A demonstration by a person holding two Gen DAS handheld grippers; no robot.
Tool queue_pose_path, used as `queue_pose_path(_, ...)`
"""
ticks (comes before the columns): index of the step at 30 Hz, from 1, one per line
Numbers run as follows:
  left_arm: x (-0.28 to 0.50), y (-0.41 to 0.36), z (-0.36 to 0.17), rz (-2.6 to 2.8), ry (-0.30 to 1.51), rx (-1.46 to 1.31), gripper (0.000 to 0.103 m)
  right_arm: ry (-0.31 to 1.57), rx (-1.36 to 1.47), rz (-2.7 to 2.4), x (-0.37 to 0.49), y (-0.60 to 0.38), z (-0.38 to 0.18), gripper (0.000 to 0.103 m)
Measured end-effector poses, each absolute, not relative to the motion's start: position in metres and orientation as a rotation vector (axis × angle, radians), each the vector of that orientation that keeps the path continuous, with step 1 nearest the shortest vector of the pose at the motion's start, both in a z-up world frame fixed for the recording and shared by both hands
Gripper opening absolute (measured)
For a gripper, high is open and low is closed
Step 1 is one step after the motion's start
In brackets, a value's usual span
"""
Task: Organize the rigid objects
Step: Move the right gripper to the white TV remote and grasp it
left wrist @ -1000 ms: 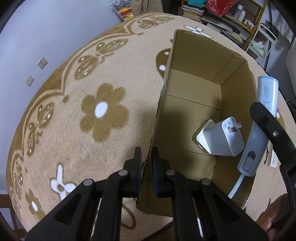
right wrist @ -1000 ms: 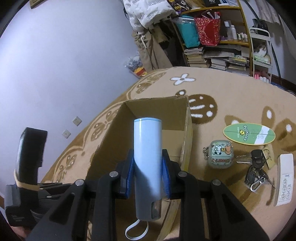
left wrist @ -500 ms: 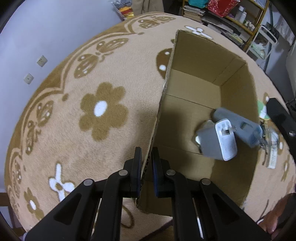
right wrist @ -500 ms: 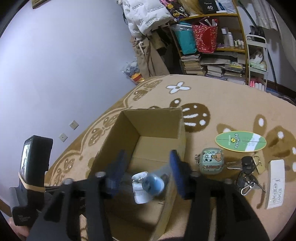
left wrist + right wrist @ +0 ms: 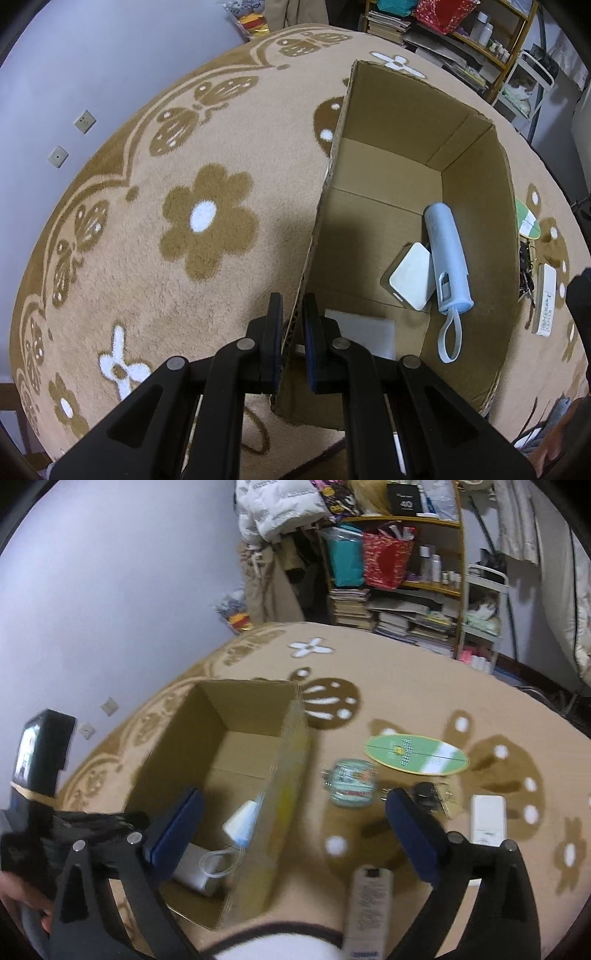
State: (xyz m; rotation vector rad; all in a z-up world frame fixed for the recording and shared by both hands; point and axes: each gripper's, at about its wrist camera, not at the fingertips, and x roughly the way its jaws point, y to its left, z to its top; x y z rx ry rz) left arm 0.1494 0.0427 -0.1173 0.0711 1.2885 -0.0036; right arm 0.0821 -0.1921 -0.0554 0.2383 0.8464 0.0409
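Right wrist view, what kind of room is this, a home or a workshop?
Most likely a lived-in room at home, perhaps a bedroom. A floral carpet covers the floor, a crowded wooden shelf holds books and bags, and a white padded jacket hangs above it.

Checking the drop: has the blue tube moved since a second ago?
Yes. The blue tube went from above the box rim down onto its floor, lying beside the white charger.

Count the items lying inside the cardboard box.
2: a white charger and a blue tube leaning on it, both against the box's right wall. More may be hidden below.
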Motion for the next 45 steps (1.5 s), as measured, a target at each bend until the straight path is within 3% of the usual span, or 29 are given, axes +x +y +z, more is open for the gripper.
queue_pose_path(16, 0.149, 0.042, -0.118, 0.003, 1.281, 0.075, 0.01, 0.962, 0.356, -0.069, 0.056, -0.224, -0.093, 0.103)
queue_pose_path(43, 0.148, 0.043, -0.117, 0.004, 1.285, 0.065, 0.01, 1.31, 0.359, -0.162, 0.057, -0.225, -0.189, 0.103)
queue_pose_path(45, 0.148, 0.043, -0.117, 0.005, 1.285, 0.067, 0.01, 1.324, 0.334, -0.171, 0.057, -0.222, -0.19, 0.1)
